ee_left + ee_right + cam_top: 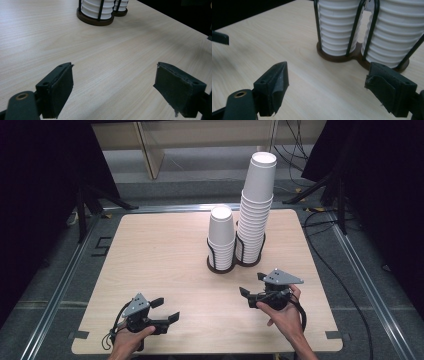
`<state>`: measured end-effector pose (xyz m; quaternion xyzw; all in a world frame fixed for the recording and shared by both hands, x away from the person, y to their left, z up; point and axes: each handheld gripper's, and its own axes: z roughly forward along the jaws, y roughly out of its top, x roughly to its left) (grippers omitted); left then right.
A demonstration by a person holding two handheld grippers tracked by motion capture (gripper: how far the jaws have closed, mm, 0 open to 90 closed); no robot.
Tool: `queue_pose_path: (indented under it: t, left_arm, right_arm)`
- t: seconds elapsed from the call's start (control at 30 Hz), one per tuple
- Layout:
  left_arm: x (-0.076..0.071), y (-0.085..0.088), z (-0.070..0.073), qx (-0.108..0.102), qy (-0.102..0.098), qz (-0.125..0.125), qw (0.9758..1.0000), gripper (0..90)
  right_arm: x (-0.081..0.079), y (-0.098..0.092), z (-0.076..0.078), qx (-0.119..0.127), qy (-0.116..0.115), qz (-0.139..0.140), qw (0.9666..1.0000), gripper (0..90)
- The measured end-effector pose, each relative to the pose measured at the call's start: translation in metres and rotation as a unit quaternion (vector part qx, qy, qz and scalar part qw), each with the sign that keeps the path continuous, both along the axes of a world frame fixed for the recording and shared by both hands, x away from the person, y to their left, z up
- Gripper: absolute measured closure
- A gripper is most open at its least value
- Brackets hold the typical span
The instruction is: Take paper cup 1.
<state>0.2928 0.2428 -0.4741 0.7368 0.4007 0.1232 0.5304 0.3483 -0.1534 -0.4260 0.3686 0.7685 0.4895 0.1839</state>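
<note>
The left gripper (113,86) view cuts off both stacks of white ribbed paper cups (96,6) at its top edge; beyond the jaws, just the lowest rims and the dark round wire-holder base (95,21) remain visible. The right gripper (327,87) view likewise crops the cup stacks ahead of its jaws, so their height cannot be read there. Black wire uprights (354,27) cover parts of the cup walls. In the high view, the person's forearms run off the bottom edge, and the hand (131,340) hides the left gripper's handle. Surroundings beyond the pale wooden table (165,260) are too dark to identify.
</note>
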Motion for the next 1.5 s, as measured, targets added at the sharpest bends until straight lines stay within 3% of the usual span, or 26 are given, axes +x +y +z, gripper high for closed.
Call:
queue_pose_path:
  t: [0.27, 0.33, 0.37, 0.5, 0.53, 0.8, 0.83, 0.9, 0.93, 0.97, 1.07, 1.1, 1.2, 1.23, 1.27, 1.43, 1.5]
  left_arm:
    - [0.0, -0.001, 0.0, 0.006, 0.001, 0.004, 1.0, 14.6]
    - [0.0, 0.001, 0.001, 0.019, 0.005, 0.001, 0.9998, 14.5]
    - [0.0, 0.0, 0.0, 0.015, 0.001, 0.0, 0.9999, 14.6]
    - [0.0, -0.001, 0.0, 0.011, 0.002, 0.001, 0.9999, 14.6]
    - [0.0, -0.001, 0.0, 0.011, 0.002, 0.001, 0.9999, 14.6]
    - [0.0, 0.0, 0.0, 0.014, 0.004, 0.005, 0.9999, 14.6]
    - [0.0, 0.0, -0.001, 0.014, 0.003, 0.006, 0.9999, 14.6]
    - [0.001, -0.001, -0.001, 0.006, 0.002, 0.008, 0.9999, 14.6]
    - [0.001, 0.0, -0.001, 0.008, 0.002, 0.007, 0.9999, 14.6]
    - [0.001, 0.0, -0.001, 0.006, 0.002, 0.009, 0.9999, 14.6]
    - [0.001, 0.0, -0.001, 0.005, 0.002, 0.009, 0.9999, 14.6]
    - [0.0, 0.0, 0.0, 0.015, 0.004, 0.008, 0.9999, 14.6]
    - [0.001, 0.0, -0.001, 0.006, 0.002, 0.01, 0.9999, 14.6]
    - [0.0, 0.001, 0.0, 0.016, 0.004, 0.013, 0.9998, 14.6]
    - [0.0, 0.001, 0.0, 0.017, 0.006, 0.014, 0.9997, 14.6]
    - [0.0, 0.0, -0.001, 0.008, 0.002, 0.008, 0.9999, 14.6]
    - [-0.001, -0.001, -0.001, 0.013, 0.003, 0.011, 0.9998, 14.6]
  right_arm:
    - [0.015, 0.01, 0.021, 0.006, -0.018, -0.002, 0.9998, 17.7]
    - [0.019, 0.012, 0.027, 0.015, -0.028, 0.002, 0.9995, 17.6]
    - [0.021, 0.013, 0.029, 0.032, -0.021, 0.011, 0.9992, 17.7]
    - [0.026, 0.015, 0.038, 0.043, -0.021, 0.003, 0.9988, 17.1]
    - [0.028, 0.016, 0.04, 0.055, -0.015, 0.012, 0.9983, 17.1]
    - [0.037, 0.029, 0.055, 0.043, -0.042, 0.027, 0.9979, 15.8]
    - [0.037, 0.03, 0.057, 0.047, -0.034, 0.028, 0.9979, 15.8]
    - [0.041, 0.033, 0.061, 0.052, -0.04, 0.034, 0.9973, 15.8]
    - [0.044, 0.033, 0.063, 0.042, -0.05, 0.029, 0.9974, 15.8]
    - [0.046, 0.035, 0.065, 0.052, -0.052, 0.034, 0.9967, 15.8]
    - [0.05, 0.036, 0.07, 0.044, -0.051, 0.031, 0.9972, 15.7]
    - [0.055, 0.038, 0.074, 0.047, -0.061, 0.034, 0.9964, 15.7]
    - [0.062, 0.042, 0.079, 0.052, -0.057, 0.037, 0.9964, 15.5]
    - [0.065, 0.044, 0.08, 0.054, -0.058, 0.041, 0.996, 15.4]
    - [0.067, 0.045, 0.082, 0.043, -0.065, 0.039, 0.9962, 15.4]
    - [0.079, 0.053, 0.087, 0.046, -0.07, 0.03, 0.996, 15.4]
    - [0.081, 0.055, 0.089, 0.036, -0.062, 0.021, 0.9972, 15.4]
